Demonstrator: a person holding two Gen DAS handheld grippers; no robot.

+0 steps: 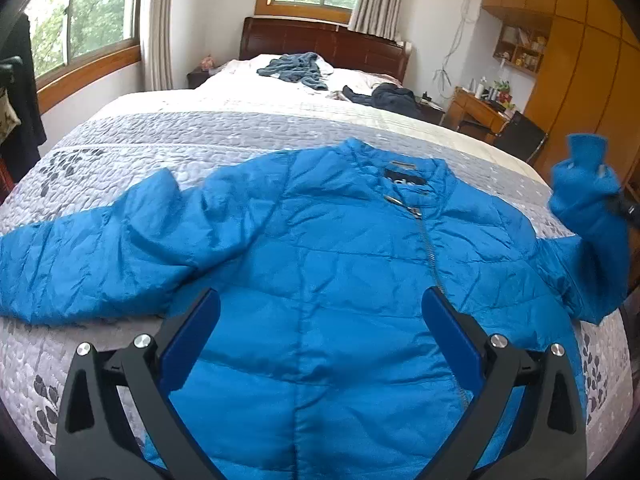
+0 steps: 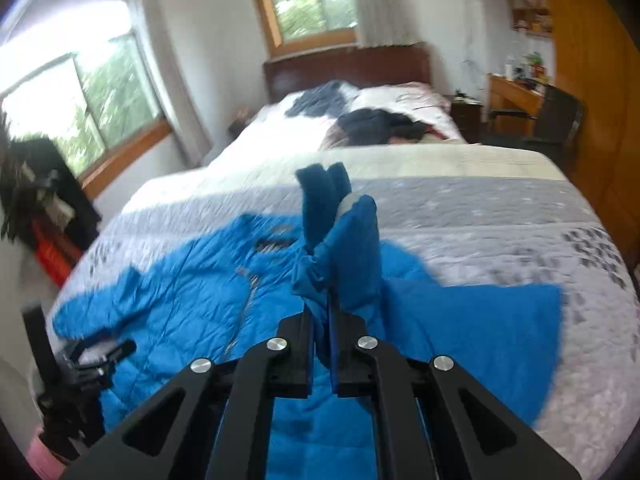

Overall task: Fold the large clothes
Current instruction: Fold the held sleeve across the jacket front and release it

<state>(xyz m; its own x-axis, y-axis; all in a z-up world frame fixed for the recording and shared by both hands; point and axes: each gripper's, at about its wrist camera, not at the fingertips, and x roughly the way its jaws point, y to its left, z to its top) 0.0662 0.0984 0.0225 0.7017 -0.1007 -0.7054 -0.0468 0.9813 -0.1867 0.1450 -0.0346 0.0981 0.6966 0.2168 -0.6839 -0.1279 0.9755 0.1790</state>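
Windows (image 1: 80, 20) line the left wall. Spread front-up on the bed (image 1: 200, 132) lies the blue jacket (image 1: 320, 248), zipped (collar toward the headboard (image 1: 320, 40)). Left gripper (image 1: 320, 312) hovers over its chest, fingers wide apart. Right gripper (image 2: 320, 320) pinches the raised sleeve cuff (image 2: 340, 248). Desk (image 1: 476, 108) and wardrobe (image 1: 592, 80) stand rightward.

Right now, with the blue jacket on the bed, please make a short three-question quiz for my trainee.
1. True or false: the left gripper has its jaws closed on the blue jacket.
2. Which part does the right gripper hold? A collar, B sleeve, C hem.
3. Fill in: the jacket's zipper is ____.

Key: 1 false, its jaws are wide open above the front; 2 B; 3 closed.
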